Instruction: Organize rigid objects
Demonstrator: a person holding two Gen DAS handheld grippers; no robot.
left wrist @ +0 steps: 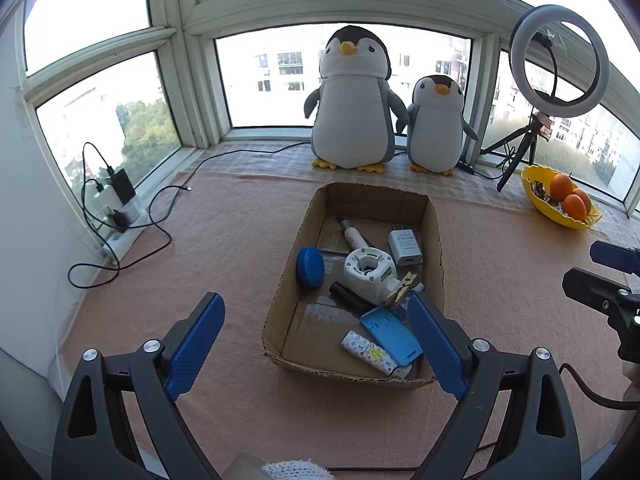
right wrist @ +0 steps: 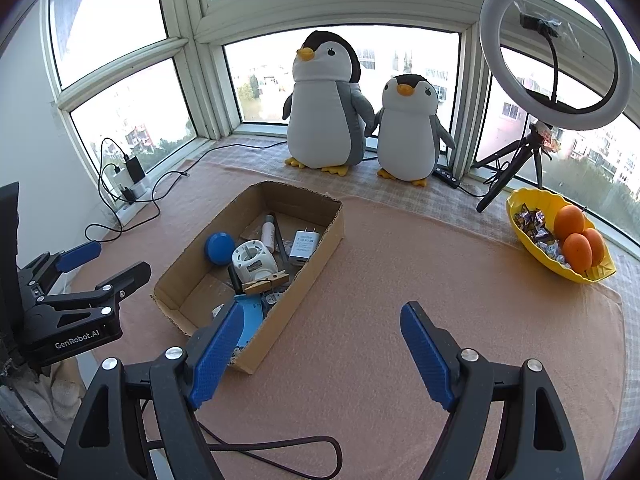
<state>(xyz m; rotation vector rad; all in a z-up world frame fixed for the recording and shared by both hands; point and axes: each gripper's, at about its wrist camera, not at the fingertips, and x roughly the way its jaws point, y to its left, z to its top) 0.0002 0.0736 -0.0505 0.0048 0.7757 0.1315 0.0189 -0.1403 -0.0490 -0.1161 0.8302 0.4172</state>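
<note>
1. Left wrist view: left gripper [left wrist: 316,344] is seen with jaws spread wide, nothing held, above the near end of the cardboard box [left wrist: 294,240]. Packed inside are a blue disc [left wrist: 310,267], white round device [left wrist: 370,272], charger [left wrist: 405,246], clothespin [left wrist: 404,290] and blue case [left wrist: 390,334]. The patterned tube [left wrist: 370,352] is partly covered by the case. The right gripper [left wrist: 616,280] is cut off at the edge.
2. Right wrist view: right gripper [right wrist: 320,354] is seen wide open, empty, over bare mat [right wrist: 400,260] right of the box [right wrist: 316,248]. The case [right wrist: 250,320] is mostly hidden behind the left finger.
</note>
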